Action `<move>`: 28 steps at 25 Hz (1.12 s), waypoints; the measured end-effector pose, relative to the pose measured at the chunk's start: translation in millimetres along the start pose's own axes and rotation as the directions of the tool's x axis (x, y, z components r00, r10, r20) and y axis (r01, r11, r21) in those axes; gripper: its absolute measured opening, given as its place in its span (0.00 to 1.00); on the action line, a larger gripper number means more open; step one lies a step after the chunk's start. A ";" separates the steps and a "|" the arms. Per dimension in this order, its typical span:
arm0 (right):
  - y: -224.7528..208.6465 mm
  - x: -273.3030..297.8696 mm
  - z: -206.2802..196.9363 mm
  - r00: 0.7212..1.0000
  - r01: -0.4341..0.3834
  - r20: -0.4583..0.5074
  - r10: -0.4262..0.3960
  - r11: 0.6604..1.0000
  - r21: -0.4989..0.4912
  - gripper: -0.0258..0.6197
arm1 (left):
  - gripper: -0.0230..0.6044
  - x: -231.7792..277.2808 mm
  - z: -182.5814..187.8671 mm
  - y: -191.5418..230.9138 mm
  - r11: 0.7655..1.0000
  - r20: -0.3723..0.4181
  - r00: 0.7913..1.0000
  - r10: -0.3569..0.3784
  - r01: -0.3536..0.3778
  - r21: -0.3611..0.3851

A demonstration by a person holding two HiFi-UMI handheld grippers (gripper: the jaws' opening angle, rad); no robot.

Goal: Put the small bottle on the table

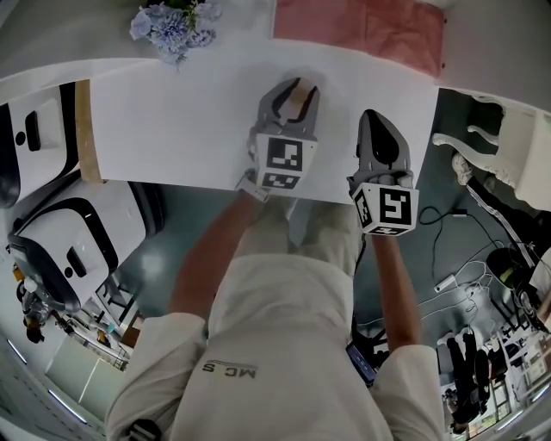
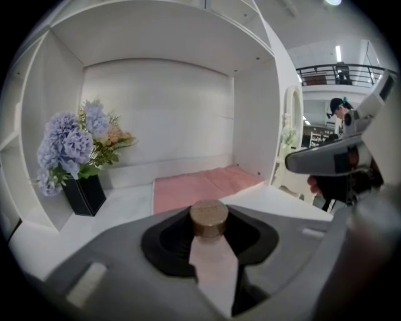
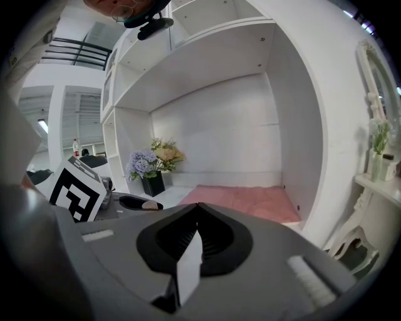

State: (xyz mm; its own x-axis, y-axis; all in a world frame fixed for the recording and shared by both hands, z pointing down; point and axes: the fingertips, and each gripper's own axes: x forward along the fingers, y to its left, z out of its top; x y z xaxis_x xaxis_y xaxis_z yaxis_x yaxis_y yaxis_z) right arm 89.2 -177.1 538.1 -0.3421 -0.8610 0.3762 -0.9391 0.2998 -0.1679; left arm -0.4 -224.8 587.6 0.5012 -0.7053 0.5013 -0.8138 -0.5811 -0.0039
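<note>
The small bottle (image 2: 209,221), pale pink with a round brown cap, stands upright between the jaws of my left gripper (image 2: 210,243), which is shut on it. In the head view that left gripper (image 1: 290,96) hovers over the white table (image 1: 172,121), with the bottle (image 1: 300,104) peeking out between its fingers. My right gripper (image 1: 375,119) hangs just to the right of it at the table's front edge. Its jaws meet at the tips with nothing in them, as the right gripper view shows (image 3: 195,209). From there the bottle's cap (image 3: 149,205) appears at the left.
A pink mat (image 1: 357,26) lies at the back of the table inside a white shelf alcove (image 2: 163,106). Purple flowers in a black vase (image 2: 80,188) stand at the back left. A white ornate stand (image 1: 504,129) is on the right, with cables on the floor.
</note>
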 end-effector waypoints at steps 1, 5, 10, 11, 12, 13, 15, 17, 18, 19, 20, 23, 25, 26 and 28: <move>-1.6 1.2 -0.5 1.000 0.003 -0.002 -0.003 1.000 0.001 0.03 | 0.23 1.9 1.0 0.6 1.000 0.007 1.000 0.000 0.000 0.002; -4.6 5.7 -2.7 1.000 0.003 -0.006 -0.003 1.000 0.002 0.03 | 0.23 9.1 4.7 4.2 1.000 0.039 0.999 0.005 -0.005 0.016; -4.2 5.0 -4.1 1.000 -0.007 -0.009 0.007 1.000 0.003 0.03 | 0.23 19.6 1.6 5.2 0.998 0.045 0.999 0.022 -0.025 0.052; -4.0 4.5 -4.0 1.000 -0.008 -0.008 0.008 1.000 0.002 0.03 | 0.23 21.3 1.1 5.5 0.998 0.046 0.999 0.024 -0.027 0.053; -3.9 4.2 -4.0 1.000 -0.009 -0.007 0.009 1.000 0.002 0.03 | 0.23 22.9 0.5 5.7 0.998 0.047 0.999 0.025 -0.028 0.055; -3.9 4.0 -4.2 1.000 -0.010 -0.007 0.010 1.000 0.003 0.03 | 0.23 24.5 -0.6 5.9 0.998 0.047 0.999 0.026 -0.028 0.057; -3.9 4.4 -5.1 1.000 -0.009 -0.007 0.009 1.000 0.005 0.03 | 0.23 27.9 -4.5 6.3 0.998 0.042 0.999 0.024 -0.026 0.058; -4.1 4.4 -6.1 1.000 -0.010 -0.006 0.010 1.000 0.009 0.03 | 0.23 30.6 -9.4 6.6 0.998 0.035 0.999 0.022 -0.024 0.056; -4.2 4.1 -6.4 1.000 -0.010 -0.006 0.010 1.000 0.010 0.03 | 0.23 31.4 -11.3 6.7 0.998 0.034 0.999 0.022 -0.024 0.051; -4.3 3.7 -6.6 1.000 -0.011 -0.005 0.011 1.000 0.012 0.03 | 0.23 31.7 -12.5 7.0 0.999 0.035 0.999 0.023 -0.025 0.045; -4.3 3.2 -6.8 1.000 -0.012 -0.004 0.012 1.000 0.013 0.03 | 0.23 31.7 -12.8 7.3 0.999 0.038 0.999 0.025 -0.027 0.039; -5.5 0.5 -8.5 1.000 -0.013 -0.005 0.014 1.000 0.017 0.03 | 0.23 32.4 -12.0 7.3 0.999 0.048 0.999 0.026 -0.027 0.023; -6.4 -1.2 -10.6 1.000 -0.014 -0.008 0.014 1.000 0.021 0.03 | 0.24 33.4 -12.0 6.7 1.000 0.050 0.999 0.018 -0.019 0.020; -6.4 -1.8 -11.4 1.000 -0.014 -0.009 0.014 1.000 0.022 0.03 | 0.24 33.6 -12.3 6.4 1.000 0.049 0.999 0.014 -0.015 0.022; -6.1 -2.9 -12.0 1.000 -0.017 -0.009 0.017 1.000 0.022 0.03 | 0.24 33.8 -12.6 5.9 1.000 0.045 0.999 0.007 -0.008 0.023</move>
State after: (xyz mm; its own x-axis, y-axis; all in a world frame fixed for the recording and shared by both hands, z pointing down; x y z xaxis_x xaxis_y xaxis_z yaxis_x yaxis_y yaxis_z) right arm 95.5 -171.5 548.9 -0.3587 -0.8518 0.3818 -0.9322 0.3055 -0.1940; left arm 8.0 -246.8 615.4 0.5085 -0.7268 0.4617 -0.8107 -0.5848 -0.0278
